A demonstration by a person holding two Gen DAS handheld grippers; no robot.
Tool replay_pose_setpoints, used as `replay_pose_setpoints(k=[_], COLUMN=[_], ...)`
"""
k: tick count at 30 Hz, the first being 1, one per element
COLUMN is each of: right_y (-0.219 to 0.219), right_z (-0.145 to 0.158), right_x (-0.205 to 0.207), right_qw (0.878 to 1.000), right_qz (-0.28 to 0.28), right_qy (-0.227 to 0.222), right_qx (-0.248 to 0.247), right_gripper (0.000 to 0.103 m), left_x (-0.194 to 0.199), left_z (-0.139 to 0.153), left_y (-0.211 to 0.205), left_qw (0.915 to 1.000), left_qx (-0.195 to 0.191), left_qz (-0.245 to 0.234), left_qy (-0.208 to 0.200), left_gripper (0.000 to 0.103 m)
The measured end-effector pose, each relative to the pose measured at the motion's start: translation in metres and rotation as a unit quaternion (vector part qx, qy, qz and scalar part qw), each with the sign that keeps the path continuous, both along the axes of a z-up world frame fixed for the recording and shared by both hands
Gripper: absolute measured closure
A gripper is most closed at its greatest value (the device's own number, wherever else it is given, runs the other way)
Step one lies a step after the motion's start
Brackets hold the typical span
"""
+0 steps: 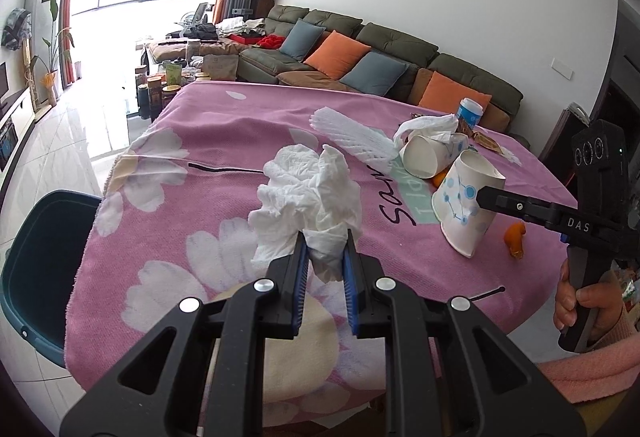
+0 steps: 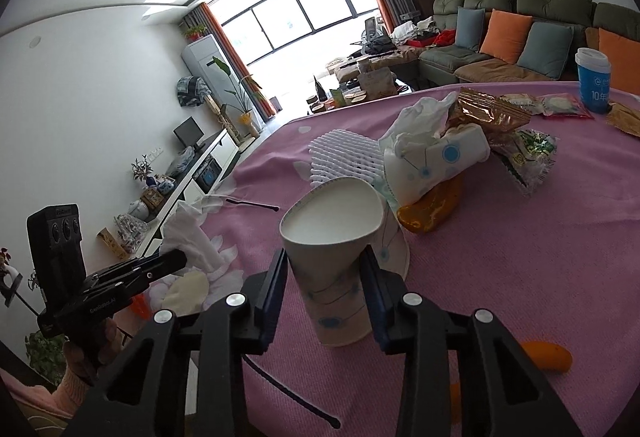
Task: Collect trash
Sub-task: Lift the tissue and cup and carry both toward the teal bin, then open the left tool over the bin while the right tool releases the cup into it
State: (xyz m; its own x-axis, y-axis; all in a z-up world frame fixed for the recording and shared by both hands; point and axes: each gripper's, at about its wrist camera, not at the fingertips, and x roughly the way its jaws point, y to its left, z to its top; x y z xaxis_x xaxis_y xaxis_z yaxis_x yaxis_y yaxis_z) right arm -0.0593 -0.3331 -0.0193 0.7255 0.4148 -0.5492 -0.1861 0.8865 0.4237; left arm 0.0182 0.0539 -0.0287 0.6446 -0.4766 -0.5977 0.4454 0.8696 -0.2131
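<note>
- At the far left of the left wrist view, a dark teal plastic bin stands on the floor just beside the table edge, its mouth open upward.
- The round table is covered by a pink cloth with white flower print.
- The left gripper has its fingers closed on a crumpled white paper tissue — the pads pinch its twisted lower end, and the wad flares up and away from the jaws, above the cloth.
- Beyond it, a white foam fruit net lies flat, its long axis running from upper left to lower right.
- Next comes a white paper cup stuffed with tissue, on its side, mouth toward the camera.
- The right gripper holds a white paper cup with blue dot-and-line print; the fingers bear on its two sides and the wall is squashed oval. The cup's long axis tilts, mouth up and away from the gripper, base low near the cloth.
- Pieces of orange peel lie on the cloth to the right — well clear of the held cup.
- A blue lidded cup stands upright at the far edge.
</note>
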Motion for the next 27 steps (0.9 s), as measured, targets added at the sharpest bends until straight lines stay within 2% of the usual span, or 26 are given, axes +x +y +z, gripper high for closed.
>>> replay_pose_setpoints(k=[6,12,19,27], right_y=[0.016,0.051,0.102,0.165], right_z=[0.013,0.026,0.040,0.045], right_x=[0.006,0.026,0.053,0.081], right_qw=[0.999,0.994,0.982,0.965], right_qz=[0.034,0.101,0.178,0.255], right_qy=[-0.020,-0.036,-0.049,-0.041], right_qx=[0.008,0.024,0.028,0.038], right_gripper=[0.069,0.069,0.069,0.069], left_x=[0.001,-0.003,-0.005,-0.001], left_z=[0.005,0.013,0.019,0.015], left_y=[0.019,0.050,0.094,0.146], left_qw=[0.9996,0.9976,0.9923,0.9825], left_qx=[0.004,0.010,0.019,0.033], left_qz=[0.027,0.065,0.120,0.183], left_qy=[-0.008,-0.020,-0.026,-0.017], left_gripper=[0.086,0.086,0.086,0.086])
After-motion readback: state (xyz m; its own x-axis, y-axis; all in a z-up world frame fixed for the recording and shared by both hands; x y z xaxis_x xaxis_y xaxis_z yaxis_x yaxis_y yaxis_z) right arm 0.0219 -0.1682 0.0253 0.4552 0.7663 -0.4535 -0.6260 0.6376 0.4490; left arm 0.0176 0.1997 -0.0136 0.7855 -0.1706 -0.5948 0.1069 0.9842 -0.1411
